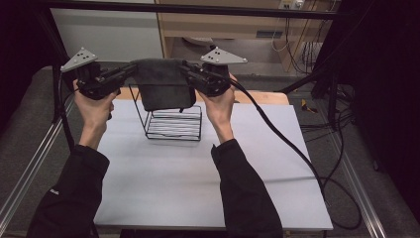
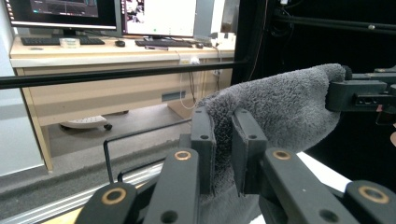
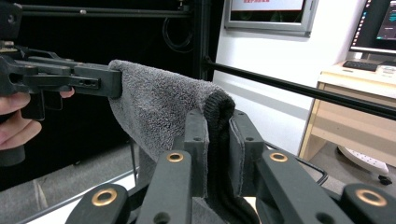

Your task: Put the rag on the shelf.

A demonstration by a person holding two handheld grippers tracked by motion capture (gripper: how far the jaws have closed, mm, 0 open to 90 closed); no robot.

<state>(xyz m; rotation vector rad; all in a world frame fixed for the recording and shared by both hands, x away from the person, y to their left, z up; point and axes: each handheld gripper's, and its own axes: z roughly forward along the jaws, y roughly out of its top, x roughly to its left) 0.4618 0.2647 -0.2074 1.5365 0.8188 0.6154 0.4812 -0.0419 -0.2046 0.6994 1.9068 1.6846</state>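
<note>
Two hand-held tools grip one dark grey towel (image 1: 163, 84) between them, held up in the air above a black wire basket (image 1: 174, 123). The left tool (image 1: 130, 71) has its jaws closed on the towel's left top corner; in the left gripper view the fluffy cloth (image 2: 275, 102) is bunched and pinched between that tool's two black fingers (image 2: 204, 140). The right tool (image 1: 187, 71) is closed on the opposite top corner, and in the right gripper view a thick folded edge of the towel (image 3: 159, 107) is clamped between its fingers (image 3: 195, 140). The top edge runs fairly straight between the two tools, and the rest hangs down as a short folded panel whose lower edge reaches the basket's top rim, in front of the tall wire back. The basket stands near the far middle of a pale worktop (image 1: 163, 173), with the person's two forearms in dark sleeves reaching forward on either side of it. The step in hand looks like lowering the towel into the basket. To do it well, both tools should probably descend together and level, keeping the cloth centred over the opening so its hanging edge clears the rim, and let go only once most of the weight rests inside.
</note>
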